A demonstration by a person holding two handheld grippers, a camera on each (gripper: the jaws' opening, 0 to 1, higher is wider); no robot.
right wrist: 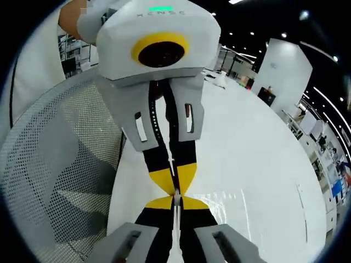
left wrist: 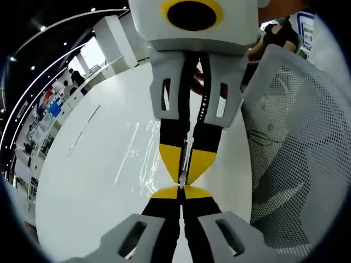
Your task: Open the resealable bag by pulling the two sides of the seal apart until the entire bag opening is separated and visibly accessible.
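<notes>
The clear resealable bag lies flat on the white table, visible mostly by its glints and creases; in the right gripper view the bag shimmers just right of the jaws. My two grippers meet tip to tip over its edge. My left gripper rises from below, jaws shut on a thin strip of the bag's lip. My right gripper comes down from above, also shut, with a pale sliver of plastic between its yellow tips. In the right gripper view, my right gripper faces my left gripper.
A white mesh chair back stands close beside the table, and the chair back also shows in the right gripper view. A person's hand and sleeve hold the left gripper. Shelves and people stand far off across the room.
</notes>
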